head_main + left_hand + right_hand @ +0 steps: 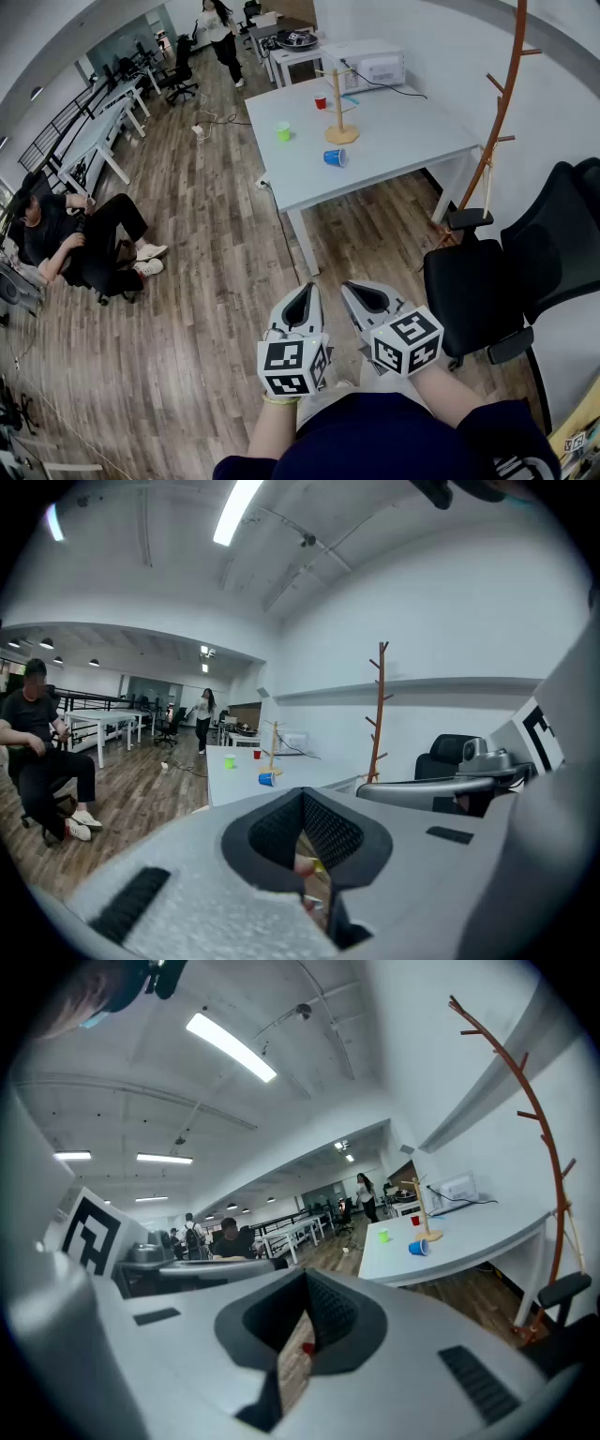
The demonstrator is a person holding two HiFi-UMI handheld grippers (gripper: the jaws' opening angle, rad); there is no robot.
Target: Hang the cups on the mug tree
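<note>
I'm holding my grey left gripper and right gripper side by side, both pinched closed and empty, well apart from the white table. A blue plastic cup is lying tipped beside the wooden mug tree, with a green cup and a red cup near it, all too small for me to make out any handles.

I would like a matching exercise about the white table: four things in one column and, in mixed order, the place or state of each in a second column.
Things:
1. green cup
2. red cup
3. blue cup
4. mug tree

Places or states:
A. on its side, nearest the front edge of the table
B. bare, no cup hangs on it
C. upright, the cup farthest back
D. upright, the cup nearest the left edge in the head view

Pairs: 1-D, 2-C, 3-A, 4-B.
</note>
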